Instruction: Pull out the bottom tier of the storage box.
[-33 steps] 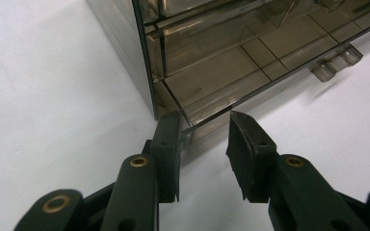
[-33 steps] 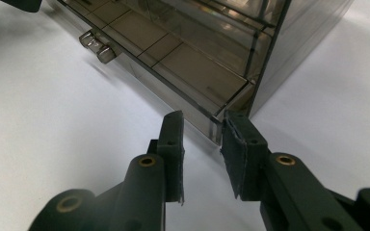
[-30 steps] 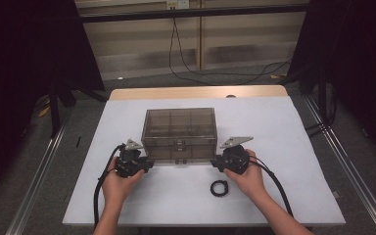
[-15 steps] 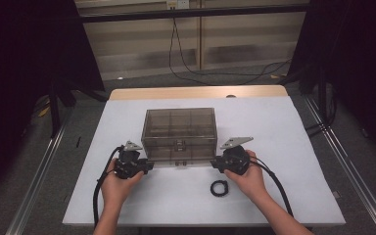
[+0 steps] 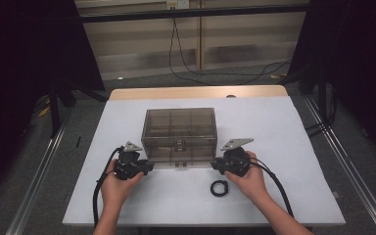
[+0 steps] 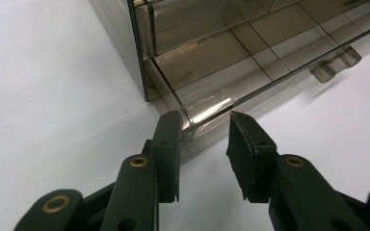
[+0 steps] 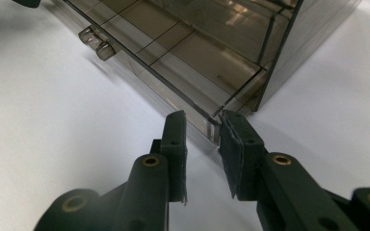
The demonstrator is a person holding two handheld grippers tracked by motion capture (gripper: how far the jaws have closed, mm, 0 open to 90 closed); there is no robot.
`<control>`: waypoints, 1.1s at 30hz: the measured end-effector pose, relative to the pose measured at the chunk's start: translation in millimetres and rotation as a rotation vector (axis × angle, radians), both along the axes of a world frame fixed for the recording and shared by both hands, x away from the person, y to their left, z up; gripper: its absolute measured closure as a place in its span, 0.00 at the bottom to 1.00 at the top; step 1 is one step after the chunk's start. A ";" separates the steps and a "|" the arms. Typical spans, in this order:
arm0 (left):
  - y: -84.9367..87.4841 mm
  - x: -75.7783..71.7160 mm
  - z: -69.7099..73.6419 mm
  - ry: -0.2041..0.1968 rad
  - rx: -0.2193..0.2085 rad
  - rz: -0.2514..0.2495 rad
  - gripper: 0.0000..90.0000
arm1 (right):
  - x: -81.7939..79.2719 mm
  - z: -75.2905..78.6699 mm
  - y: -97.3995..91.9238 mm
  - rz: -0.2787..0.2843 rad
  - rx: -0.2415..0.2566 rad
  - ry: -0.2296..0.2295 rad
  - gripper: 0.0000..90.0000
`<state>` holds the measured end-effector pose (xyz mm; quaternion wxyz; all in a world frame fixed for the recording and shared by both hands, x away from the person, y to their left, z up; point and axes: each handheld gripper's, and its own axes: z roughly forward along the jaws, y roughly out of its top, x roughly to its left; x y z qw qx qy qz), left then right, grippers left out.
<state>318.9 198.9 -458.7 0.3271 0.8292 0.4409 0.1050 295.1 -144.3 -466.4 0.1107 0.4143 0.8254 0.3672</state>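
A smoky see-through drawer box [image 5: 179,128] stands mid-table on the white sheet. Its bottom drawer [image 6: 231,86] sticks out a little at the front, with small handles [image 7: 96,42] at its middle. My left gripper [image 5: 147,166] lies at the drawer's front left corner. In the left gripper view the corner sits between the jaws [image 6: 204,122], against the left pad, with a gap to the right pad. My right gripper [image 5: 215,165] is at the front right corner. There the corner [image 7: 214,126] stands between the parted jaws [image 7: 202,120], and neither pad clamps it.
A small black ring [image 5: 219,188] lies on the sheet just in front of the right hand. Black cables [image 5: 274,183] trail back from both grippers. Bare white sheet [image 5: 284,127] stretches to both sides of the box; metal rails [image 5: 342,171] run along the table's sides.
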 end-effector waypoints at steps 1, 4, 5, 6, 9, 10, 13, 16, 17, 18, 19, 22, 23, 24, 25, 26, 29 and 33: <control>0.2 0.0 0.1 0.004 0.001 0.000 0.73 | -0.3 -0.2 -0.2 0.006 0.002 0.001 0.80; 1.2 0.1 0.1 0.010 -0.002 -0.002 0.73 | -1.4 -0.2 -0.1 0.009 0.006 0.006 0.80; 1.2 0.1 0.1 0.010 -0.002 -0.002 0.73 | -1.4 -0.2 -0.1 0.009 0.006 0.006 0.80; 1.3 0.0 0.2 0.012 -0.001 -0.003 0.73 | -1.8 0.1 -0.3 0.009 0.003 0.009 0.80; 1.1 -0.5 0.1 0.011 -0.003 -0.001 0.73 | -2.3 -0.4 -0.6 0.009 0.007 0.008 0.80; 1.1 -0.7 0.1 0.012 -0.005 -0.001 0.73 | -2.3 -0.4 -0.6 0.009 0.007 0.008 0.80; 1.3 -1.2 0.0 0.012 -0.006 0.001 0.73 | -2.6 -1.2 -0.6 0.013 0.003 0.007 0.80; 1.3 -2.0 0.3 0.016 -0.006 0.002 0.73 | -3.1 -1.5 -1.0 0.012 0.011 0.012 0.80; 1.3 -2.3 0.4 0.015 -0.003 0.000 0.73 | -3.1 -1.5 -1.0 0.012 0.011 0.012 0.80; 1.1 -2.7 0.5 0.013 -0.001 0.001 0.73 | -3.0 -1.6 -1.1 0.016 0.011 0.009 0.80; 1.1 -3.0 0.6 0.015 0.002 -0.003 0.73 | -3.2 -1.8 -1.3 0.019 0.015 0.007 0.80; 1.0 -3.9 0.7 0.014 0.004 -0.003 0.73 | -4.0 -1.9 -1.6 0.023 0.017 0.010 0.80; 1.0 -4.2 0.7 0.014 0.004 -0.003 0.73 | -4.7 -1.7 -1.5 0.019 0.018 0.013 0.80; 0.9 -4.5 0.6 0.014 0.002 -0.002 0.73 | -5.0 -1.8 -1.5 0.019 0.022 0.013 0.80; 1.0 -4.7 0.7 0.014 0.004 -0.001 0.73 | -5.4 -2.1 -2.1 0.023 0.022 0.012 0.80; 0.9 -5.2 0.5 0.015 -0.002 0.002 0.73 | -5.5 -2.5 -2.4 0.026 0.025 0.008 0.80; 0.8 -5.4 0.0 0.015 -0.005 0.004 0.73 | -6.4 -2.4 -2.2 0.023 0.025 0.011 0.80; 2.2 -5.7 -0.5 0.022 0.003 -0.001 0.73 | -7.1 -2.0 -2.3 0.031 0.021 0.007 0.80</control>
